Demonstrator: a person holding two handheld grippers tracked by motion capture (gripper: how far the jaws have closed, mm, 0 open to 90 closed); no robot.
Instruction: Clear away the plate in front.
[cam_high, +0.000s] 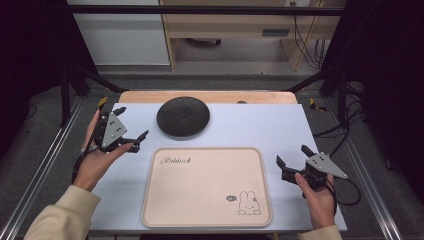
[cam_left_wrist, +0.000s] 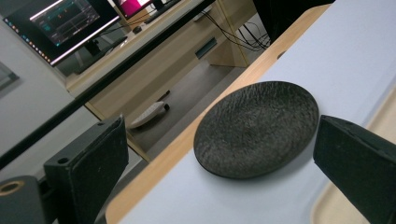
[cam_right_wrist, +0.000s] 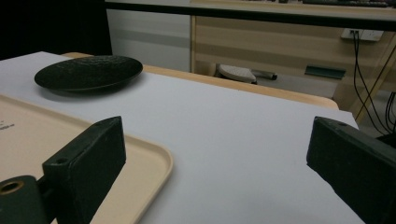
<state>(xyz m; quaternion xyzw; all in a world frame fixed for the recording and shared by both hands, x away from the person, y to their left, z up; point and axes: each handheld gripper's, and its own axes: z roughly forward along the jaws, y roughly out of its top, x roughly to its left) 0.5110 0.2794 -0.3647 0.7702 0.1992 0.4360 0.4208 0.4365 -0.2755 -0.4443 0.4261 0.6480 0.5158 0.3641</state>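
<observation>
Centrally: round pebbled black plate (cam_high: 183, 116), smooth rounded-rectangle beige tray (cam_high: 207, 186).

Bright, even overhead light — soft shadows, dark blurry edges.

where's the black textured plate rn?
High view: the round black textured plate sits on the white table cover at the far middle, just beyond the beige rabbit-print tray, right of the left gripper.

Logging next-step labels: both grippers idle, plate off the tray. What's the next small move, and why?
Probably ease the left gripper forward toward the black plate. Its jaws stand open and empty and it is the nearer one; its own view already frames the plate. The plate sits on the white mat beyond the empty tray, so a plate-to-tray move seems likely.
</observation>
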